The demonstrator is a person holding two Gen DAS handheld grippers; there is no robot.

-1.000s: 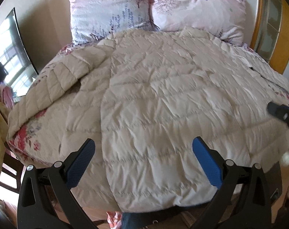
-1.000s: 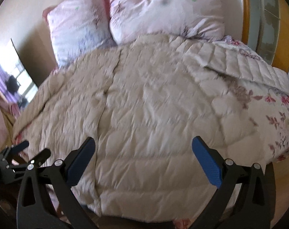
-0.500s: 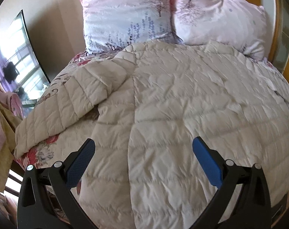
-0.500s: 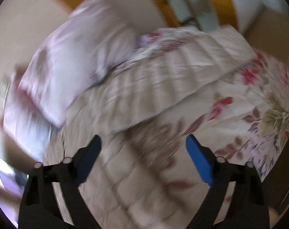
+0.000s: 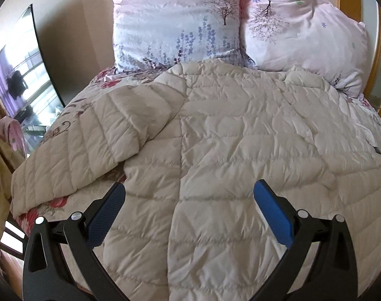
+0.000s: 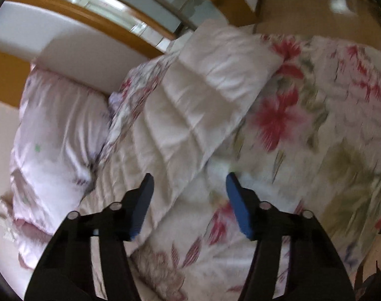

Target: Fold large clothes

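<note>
The cream quilted puffy down coat (image 5: 240, 138) lies spread on the flowered bed sheet (image 6: 328, 125), its collar just below the pink pillows (image 5: 175, 20). The left tool (image 5: 189, 215) hangs wide open over its hem. The right tool (image 6: 189, 200), also open and empty, hovers at the sleeve (image 6: 203, 95) edge; the slippery padding may escape a shallow pinch.

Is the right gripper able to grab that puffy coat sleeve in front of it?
Probably yes. The right gripper is open and the puffy coat sleeve lies flat on the flowery bedspread just ahead of its fingers, with nothing lying on top of it. The picture is blurry, though.
</note>
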